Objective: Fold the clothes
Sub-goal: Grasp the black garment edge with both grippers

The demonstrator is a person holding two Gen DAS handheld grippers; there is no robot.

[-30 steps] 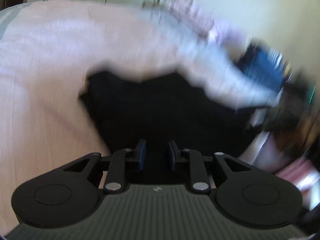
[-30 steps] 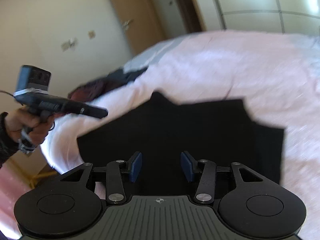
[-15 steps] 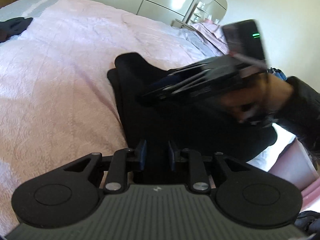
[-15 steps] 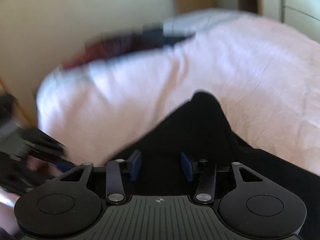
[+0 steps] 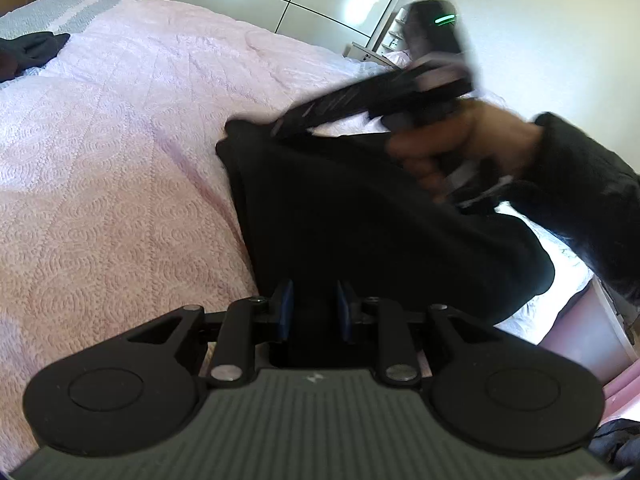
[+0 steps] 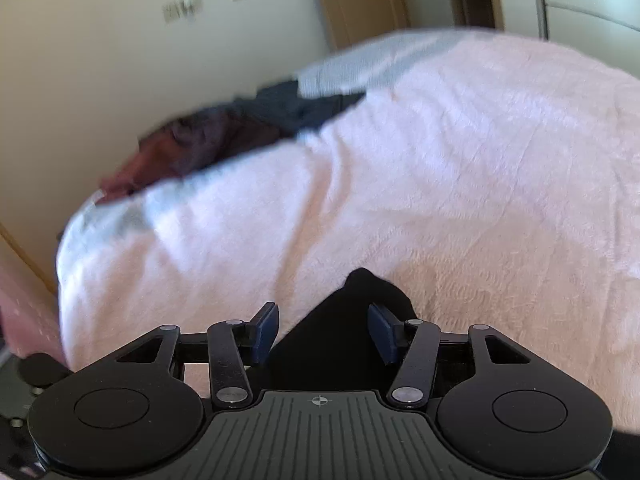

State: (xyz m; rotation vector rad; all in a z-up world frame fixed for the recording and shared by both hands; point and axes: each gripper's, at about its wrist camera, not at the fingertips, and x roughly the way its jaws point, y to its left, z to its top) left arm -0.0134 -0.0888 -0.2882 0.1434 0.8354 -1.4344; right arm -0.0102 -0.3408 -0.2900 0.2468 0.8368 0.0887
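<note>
The pink bedspread (image 5: 120, 184) fills both views, with a heap of dark clothes (image 6: 240, 128) lying at its far left edge. Near the right edge lies the black garment (image 5: 360, 220), partly doubled on itself. The right gripper (image 6: 324, 332) has its fingers apart around a raised corner of the garment, not yet pinching. The left gripper (image 5: 311, 312) is at the near hem, with a narrow gap between its fingers and black cloth between them; whether it grips, I cannot tell. To fold well, I judge both corners need firm pinches, level hands and edges matched.
</note>
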